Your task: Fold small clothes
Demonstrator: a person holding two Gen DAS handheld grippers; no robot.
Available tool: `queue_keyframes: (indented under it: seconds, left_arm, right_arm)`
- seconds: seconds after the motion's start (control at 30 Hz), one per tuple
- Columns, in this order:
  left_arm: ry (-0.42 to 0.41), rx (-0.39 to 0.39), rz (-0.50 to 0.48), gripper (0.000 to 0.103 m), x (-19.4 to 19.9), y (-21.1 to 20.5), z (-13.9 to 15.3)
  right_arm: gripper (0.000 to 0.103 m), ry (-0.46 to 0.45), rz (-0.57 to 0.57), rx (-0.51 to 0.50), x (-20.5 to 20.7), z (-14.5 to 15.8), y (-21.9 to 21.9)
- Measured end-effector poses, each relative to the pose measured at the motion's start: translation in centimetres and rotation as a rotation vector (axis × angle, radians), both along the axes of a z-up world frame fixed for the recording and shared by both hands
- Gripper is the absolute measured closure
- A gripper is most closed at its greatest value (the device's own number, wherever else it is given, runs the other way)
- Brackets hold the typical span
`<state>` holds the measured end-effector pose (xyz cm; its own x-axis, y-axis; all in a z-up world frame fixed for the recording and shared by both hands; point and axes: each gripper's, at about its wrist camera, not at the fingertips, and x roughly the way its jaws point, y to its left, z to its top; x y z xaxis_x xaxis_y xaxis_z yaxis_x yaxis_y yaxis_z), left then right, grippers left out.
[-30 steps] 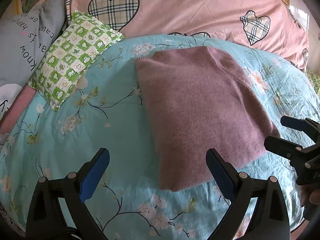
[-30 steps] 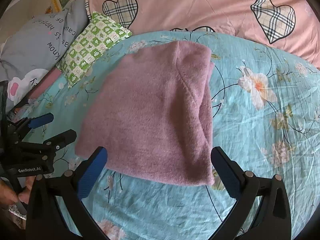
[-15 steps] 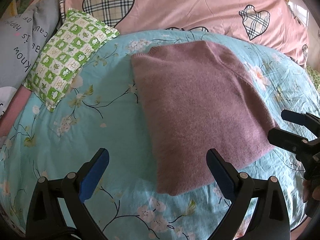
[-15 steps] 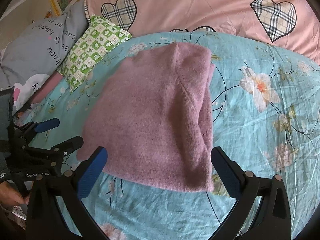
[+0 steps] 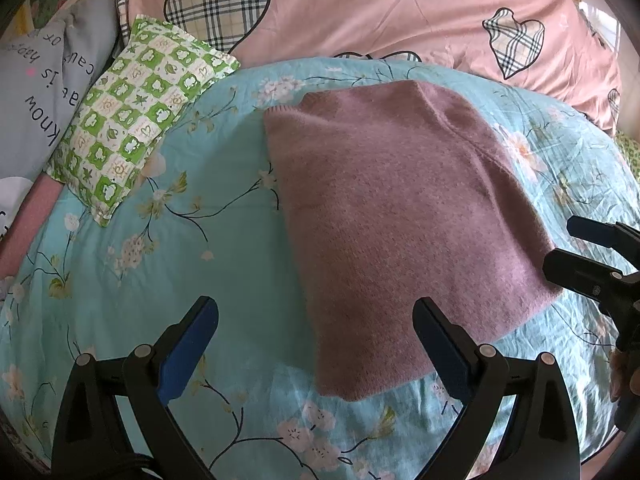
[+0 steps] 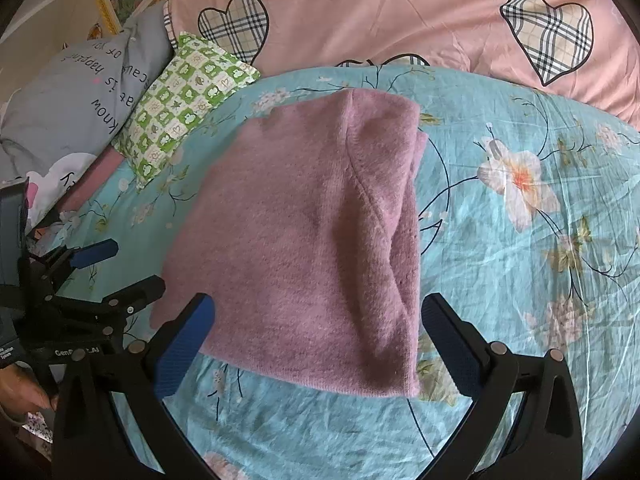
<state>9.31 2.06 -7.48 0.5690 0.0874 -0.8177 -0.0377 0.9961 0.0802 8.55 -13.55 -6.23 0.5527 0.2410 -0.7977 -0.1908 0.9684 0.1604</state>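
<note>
**Folded sweater on bed, both grippers clear of it**

Surface: bed covered by a teal floral sheet (image 5: pixel 168 264), bulging under the fisheye. A pink duvet with plaid hearts (image 5: pixel 380 12) bounds the far edge. Along the left edge lie a grey printed pillow (image 5: pixel 36 100) and a green checked pillow (image 5: pixel 136 120). Bare sheet lies left of the garment, and a wide stretch to its right (image 6: pixel 540 240); a narrower band runs along the near side.

Mauve knit sweater (image 5: pixel 400 220) lies folded flat, near the middle of the sheet, well apart from the green pillow. Its right side shows stacked folded layers (image 6: pixel 404 248).

Left gripper (image 5: pixel 316 344): jaws spread wide, nothing between them. The sweater's near left corner sits between and just ahead of the fingertips.

Right gripper (image 6: pixel 318 340): jaws spread wide, empty. The sweater's near hem spans the gap between the fingers. In the left view its tips sit just beside the sweater's right corner; contact cannot be told.
</note>
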Motion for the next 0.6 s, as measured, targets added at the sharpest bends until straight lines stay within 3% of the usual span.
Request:
queue_keyframes:
  seconds: [0.6]
  left_arm:
    - [-0.006, 0.005, -0.001, 0.005, 0.10, -0.29, 0.18]
  right_arm:
    - [0.000, 0.003, 0.007, 0.002, 0.38, 0.24, -0.06]
